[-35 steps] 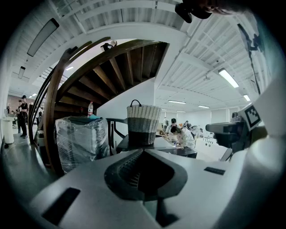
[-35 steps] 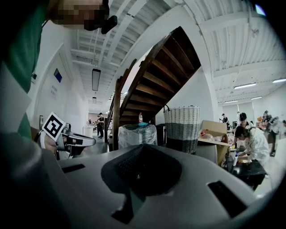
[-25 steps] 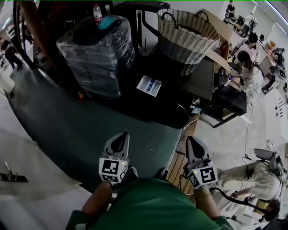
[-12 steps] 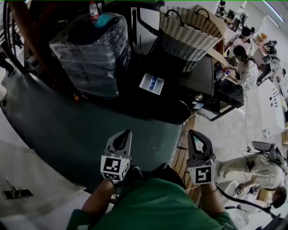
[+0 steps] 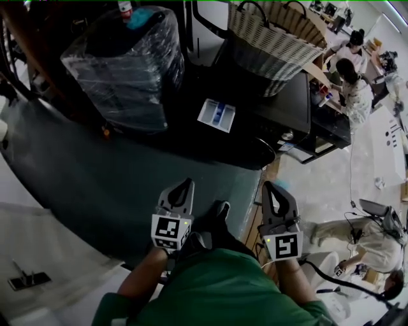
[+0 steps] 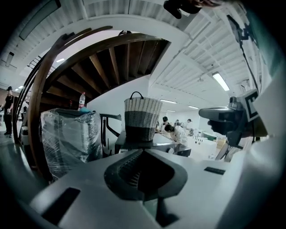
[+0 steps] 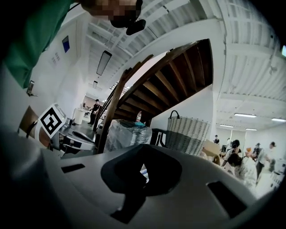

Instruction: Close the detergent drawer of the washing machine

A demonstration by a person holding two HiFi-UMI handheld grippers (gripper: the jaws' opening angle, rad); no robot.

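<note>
The detergent drawer (image 5: 217, 116), a white tray with blue compartments, sticks out of the dark washing machine (image 5: 284, 105) in the head view. My left gripper (image 5: 185, 185) and right gripper (image 5: 270, 188) are held close to my body, well short of the drawer, and point toward the machine. Both are shut with nothing between the jaws. From the left gripper view, the left gripper (image 6: 143, 152) faces the machine (image 6: 134, 142) under the basket. Over the right gripper (image 7: 144, 154) the same scene shows farther off.
A wicker basket (image 5: 274, 38) stands on the washing machine. A plastic-wrapped bulky object (image 5: 121, 63) with a bottle (image 5: 123, 7) on it stands left of the machine. A dark green mat (image 5: 108, 184) covers the floor ahead. People (image 5: 354, 89) work at the far right.
The washing machine and drawer have come slightly nearer and lower in the head view. Both grippers have shifted a little forward and closer together. Both stay shut.
</note>
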